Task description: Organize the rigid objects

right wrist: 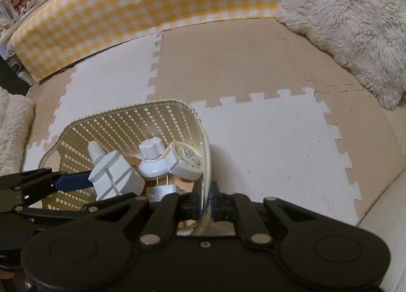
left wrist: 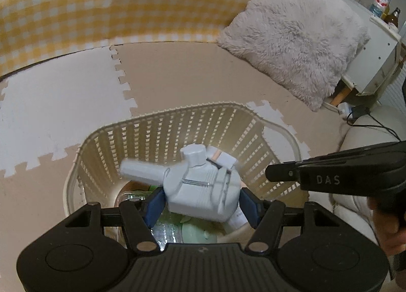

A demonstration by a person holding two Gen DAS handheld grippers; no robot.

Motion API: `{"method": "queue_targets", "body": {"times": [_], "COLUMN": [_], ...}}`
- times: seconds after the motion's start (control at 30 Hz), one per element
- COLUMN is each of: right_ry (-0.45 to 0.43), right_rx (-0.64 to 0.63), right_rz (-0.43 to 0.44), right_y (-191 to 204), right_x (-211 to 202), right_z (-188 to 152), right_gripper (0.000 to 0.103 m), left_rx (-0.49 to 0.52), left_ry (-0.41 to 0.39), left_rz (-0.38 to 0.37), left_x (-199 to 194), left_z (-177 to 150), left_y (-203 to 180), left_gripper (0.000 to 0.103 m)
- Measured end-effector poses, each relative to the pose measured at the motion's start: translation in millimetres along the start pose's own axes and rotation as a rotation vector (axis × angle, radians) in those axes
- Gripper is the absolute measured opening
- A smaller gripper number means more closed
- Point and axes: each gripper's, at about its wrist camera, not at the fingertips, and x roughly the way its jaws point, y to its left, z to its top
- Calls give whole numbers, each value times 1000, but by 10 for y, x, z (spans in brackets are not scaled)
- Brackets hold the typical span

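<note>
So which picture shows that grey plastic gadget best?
The left wrist view: the grey gadget sits centred between the left gripper pads, over the basket. The right wrist view shows it off to the side.

We see the cream basket [right wrist: 121, 124] on the foam mat [right wrist: 266, 139]. Our right gripper [right wrist: 206, 203] pinches the basket's near right rim. From the basket's left, our left gripper [right wrist: 83, 177] holds a grey spouted object [right wrist: 114, 175] over it, beside a white knobbed container [right wrist: 152, 162] inside.
</note>
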Motion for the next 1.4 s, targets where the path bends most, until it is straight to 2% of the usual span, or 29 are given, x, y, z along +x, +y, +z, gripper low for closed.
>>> {"method": "queue_targets", "body": {"times": [0.2,0.6,1.1,1.23,1.4], "right_ry": [0,0,2,16,-41], "right_rx": [-1,0,13,10,-6], "right_rz": [0,0,7,19,24], "right_y": [0,0,-19,-1,64], "right_x": [0,0,1,-15,-196], "right_z": [2,1,6,-6,-25], "right_gripper": [7,7,7,20,29], "left_rx": [-3,-5,57,57,51], "left_ry": [5,20,-22,-33,-42], "left_rz": [-4,-36,24,50,75], "left_x": [10,-54,-359,-446,-572], "left_z": [13,38,125,118,68], "left_y": [-1,-66,-181,-171,-164], "left_gripper": [66,85,103,103,103]}}
